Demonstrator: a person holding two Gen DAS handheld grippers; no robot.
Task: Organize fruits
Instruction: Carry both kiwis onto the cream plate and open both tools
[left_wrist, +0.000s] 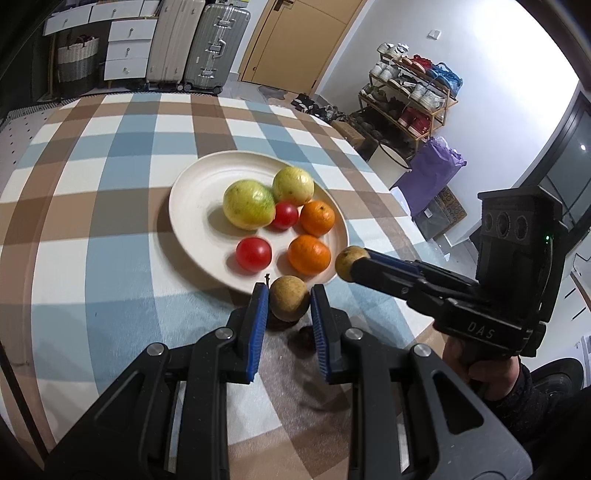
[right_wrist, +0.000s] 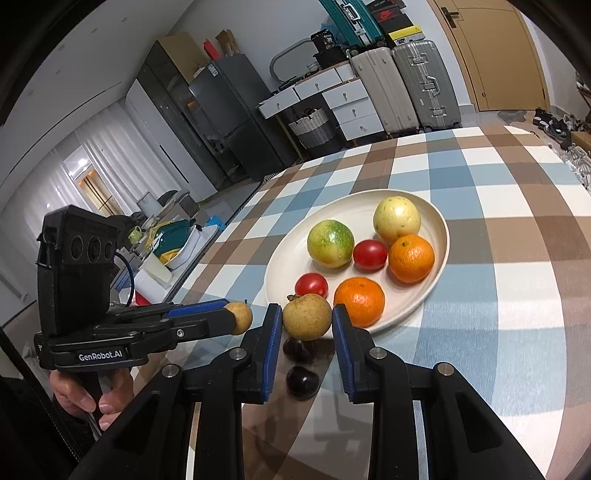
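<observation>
Both tongs nipped shut, each on one small brown fruit, just short of the plate.

My left tongs (left_wrist: 289, 301) pinch a longan (left_wrist: 289, 298); my right tongs (right_wrist: 306, 321) pinch another (right_wrist: 306, 316). Round, smooth skins held only at the pad tips could squirt out and roll across the desk (left_wrist: 92, 258). Ahead, the plate (left_wrist: 192, 206) is crowded, so a drop may knock the oranges (left_wrist: 309, 254).

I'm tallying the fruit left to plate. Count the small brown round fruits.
2. One small brown round fruit is clamped in the left hand-held gripper; the other in the right hand-held gripper, both near the cream plate's rim. None seems hidden.
</observation>
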